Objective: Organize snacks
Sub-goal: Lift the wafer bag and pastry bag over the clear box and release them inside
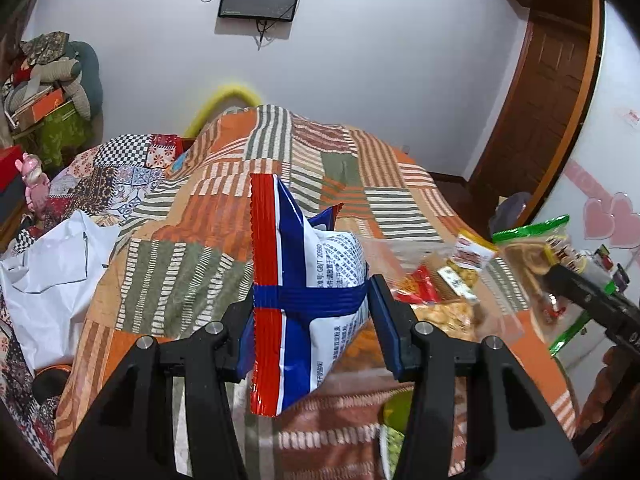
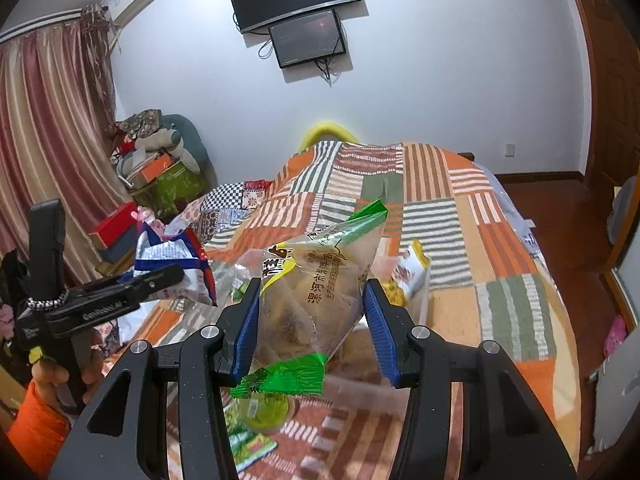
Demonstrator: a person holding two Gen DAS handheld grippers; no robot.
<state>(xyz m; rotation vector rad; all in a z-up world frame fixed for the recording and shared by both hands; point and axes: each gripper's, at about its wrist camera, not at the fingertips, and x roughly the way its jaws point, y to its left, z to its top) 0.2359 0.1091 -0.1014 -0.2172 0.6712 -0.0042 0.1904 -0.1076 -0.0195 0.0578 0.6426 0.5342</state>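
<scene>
Clamped, both jaw pairs: left gripper (image 1: 312, 320) on crinkly red, white and blue foil snack bag (image 1: 298, 292), right gripper (image 2: 310, 320) on clear green-ended plastic pastry bag (image 2: 310, 284). Held aloft over patchwork quilt (image 1: 192, 248), probably for sorting. Loose packets (image 1: 448, 280) mid-quilt only from left; green wrappers (image 2: 248, 444) at near edge only from right.

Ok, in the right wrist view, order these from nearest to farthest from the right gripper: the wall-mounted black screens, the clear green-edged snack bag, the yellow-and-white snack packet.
1. Clear green-edged snack bag: clamped in the right gripper.
2. Yellow-and-white snack packet: just beyond, to the right, above the bed.
3. Wall-mounted black screens: far wall, top centre.
</scene>
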